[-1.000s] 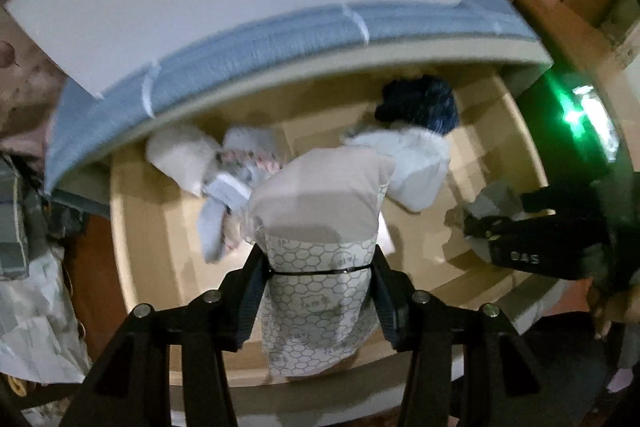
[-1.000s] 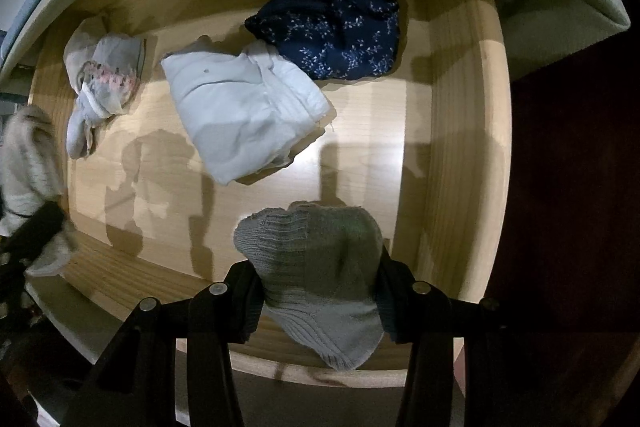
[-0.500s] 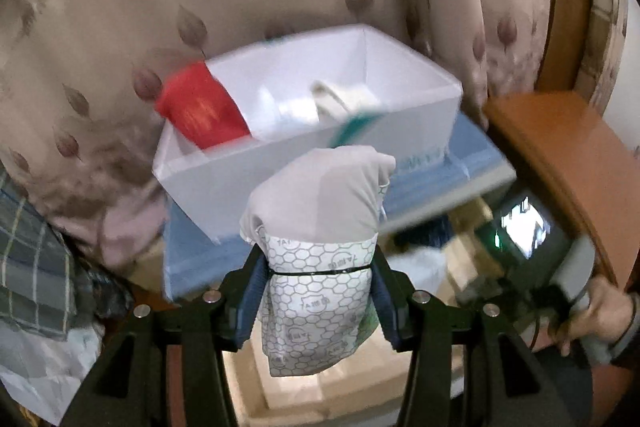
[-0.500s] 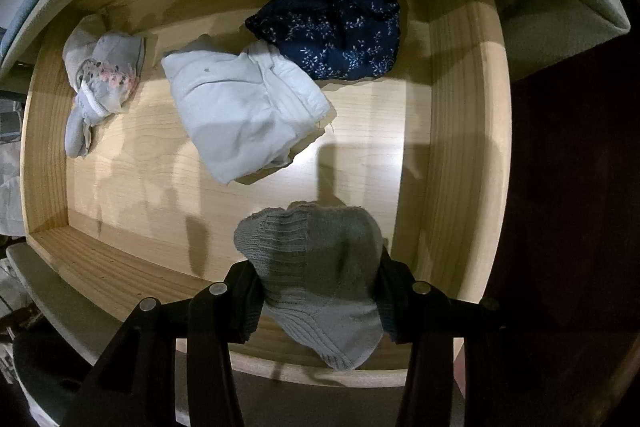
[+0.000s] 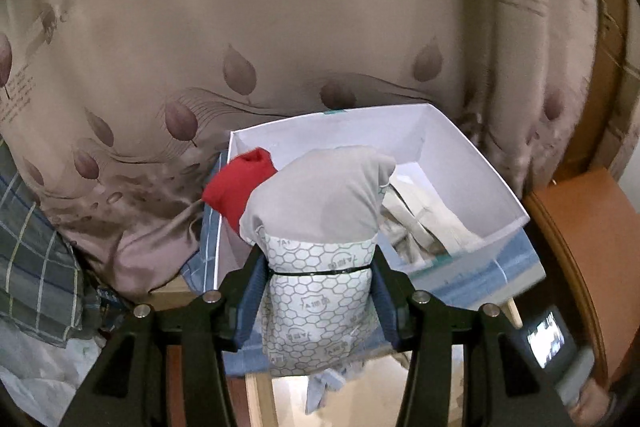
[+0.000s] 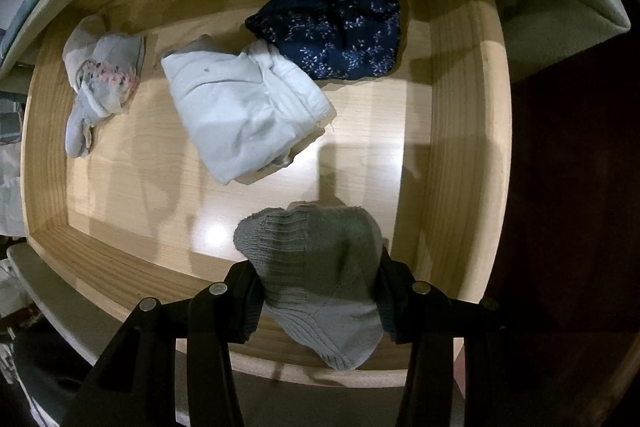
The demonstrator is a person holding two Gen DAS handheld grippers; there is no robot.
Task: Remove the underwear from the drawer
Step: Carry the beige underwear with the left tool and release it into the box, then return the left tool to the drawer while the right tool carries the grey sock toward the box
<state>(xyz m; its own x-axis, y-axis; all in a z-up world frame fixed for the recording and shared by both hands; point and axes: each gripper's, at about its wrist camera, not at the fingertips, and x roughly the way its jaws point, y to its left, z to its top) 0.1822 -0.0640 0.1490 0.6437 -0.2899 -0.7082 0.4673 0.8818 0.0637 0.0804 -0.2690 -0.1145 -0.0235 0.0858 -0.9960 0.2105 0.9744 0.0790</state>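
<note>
My left gripper (image 5: 320, 267) is shut on folded grey underwear with a white honeycomb-print band (image 5: 320, 227) and holds it in front of a white open box (image 5: 460, 163), above the drawer. A red garment (image 5: 240, 183) hangs over the box's left rim. My right gripper (image 6: 320, 275) is shut on a grey knitted garment (image 6: 320, 267) above the front of the open wooden drawer (image 6: 460, 147). In the drawer lie a white folded garment (image 6: 240, 111), a navy floral one (image 6: 336, 31) and a pale one with pink print (image 6: 100, 79).
A beige leaf-print curtain (image 5: 280, 27) hangs behind the box. The box stands on a blue-and-white surface (image 5: 480, 275). Plaid cloth (image 5: 36, 247) is at the left and an orange-brown wooden piece of furniture (image 5: 580, 227) at the right. A small lit screen (image 5: 548, 339) shows at lower right.
My left gripper has lifted the honeycomb-print underwear out of the drawer and up to the white box. My right gripper has stayed still with the grey garment.
</note>
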